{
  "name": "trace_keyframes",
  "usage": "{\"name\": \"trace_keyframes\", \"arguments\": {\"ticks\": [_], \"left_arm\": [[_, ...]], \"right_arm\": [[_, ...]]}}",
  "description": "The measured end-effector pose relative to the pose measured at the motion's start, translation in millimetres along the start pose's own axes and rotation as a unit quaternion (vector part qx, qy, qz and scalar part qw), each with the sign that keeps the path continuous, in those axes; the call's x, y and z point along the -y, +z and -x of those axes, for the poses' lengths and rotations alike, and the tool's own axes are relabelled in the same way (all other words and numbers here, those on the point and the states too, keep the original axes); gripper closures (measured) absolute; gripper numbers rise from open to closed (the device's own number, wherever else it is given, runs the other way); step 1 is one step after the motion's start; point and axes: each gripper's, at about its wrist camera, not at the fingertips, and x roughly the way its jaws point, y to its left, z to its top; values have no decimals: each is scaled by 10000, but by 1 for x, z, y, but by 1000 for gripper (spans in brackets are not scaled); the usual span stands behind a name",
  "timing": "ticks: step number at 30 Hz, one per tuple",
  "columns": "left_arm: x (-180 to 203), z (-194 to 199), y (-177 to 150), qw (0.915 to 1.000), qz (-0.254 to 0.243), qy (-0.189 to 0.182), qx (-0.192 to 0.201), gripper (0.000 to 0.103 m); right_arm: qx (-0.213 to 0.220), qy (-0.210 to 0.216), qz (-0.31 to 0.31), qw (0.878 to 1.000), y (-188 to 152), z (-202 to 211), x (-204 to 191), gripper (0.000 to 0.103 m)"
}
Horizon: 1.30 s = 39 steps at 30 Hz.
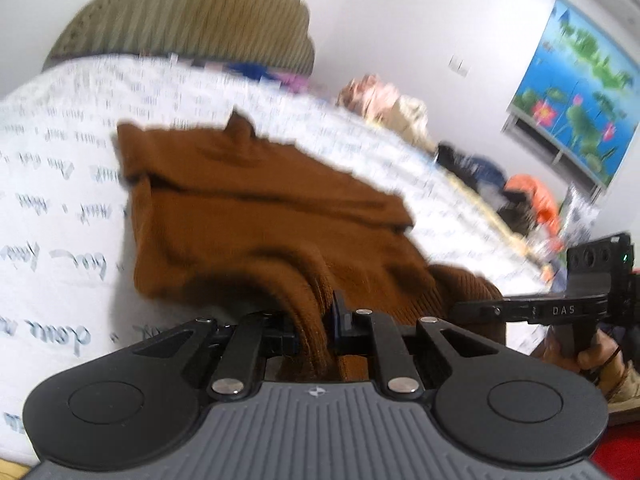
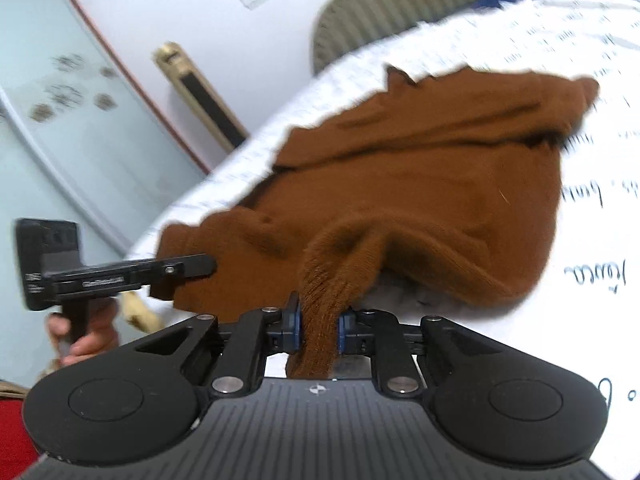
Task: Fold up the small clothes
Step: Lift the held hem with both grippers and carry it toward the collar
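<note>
Both grippers clench ribbed hem of brown knit sweater [image 1: 256,216]: left gripper [image 1: 316,330] w/ fabric bunched btwn its blue pads, right gripper [image 2: 319,326] likewise. Sweater lies on white script-printed bedsheet [image 1: 60,208]. Left view only: clothes pile [image 1: 384,104], lotus painting [image 1: 580,92]. Right view only: frosted glass door [image 2: 72,128].

1. Left hand-held gripper [image 1: 320,330]: fingers drawn close together, blue pads clamped on a bunched fold of the brown sweater [image 1: 260,216].
2. Right hand-held gripper [image 2: 319,326]: fingers likewise closed, blue pads pinching a ribbed fold of the same sweater.
3. Both grippers sit side by side, level with each other.
4. Each handle is gripped from below by a bare hand; right hand [image 1: 592,354], left hand [image 2: 82,338].
</note>
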Motion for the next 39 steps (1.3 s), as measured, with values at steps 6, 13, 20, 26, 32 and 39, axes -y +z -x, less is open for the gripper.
{"name": "trace_keyframes", "arguments": {"ticks": [6,13,20,26,32,39], "left_arm": [[-7,28,10,9985,295,-175,419,90],[2,16,15,9989,135,29,444,90],[7,4,30,9977,50,335,593,89],[10,-7,42,9968,14,583,541,89],[14,-19,48,9955,76,772,548,89],[17,-39,44,9942,68,1037,289,89]], "right_arm": [[390,293,70,9988,12,34,-12,83],[492,128,63,9987,17,29,-10,83],[716,1,-53,9974,24,18,-4,83],[857,-74,-118,9962,33,13,-1,83],[994,-221,-150,9947,40,6,3,83],[968,-373,-125,9945,36,-1,2,83]]}}
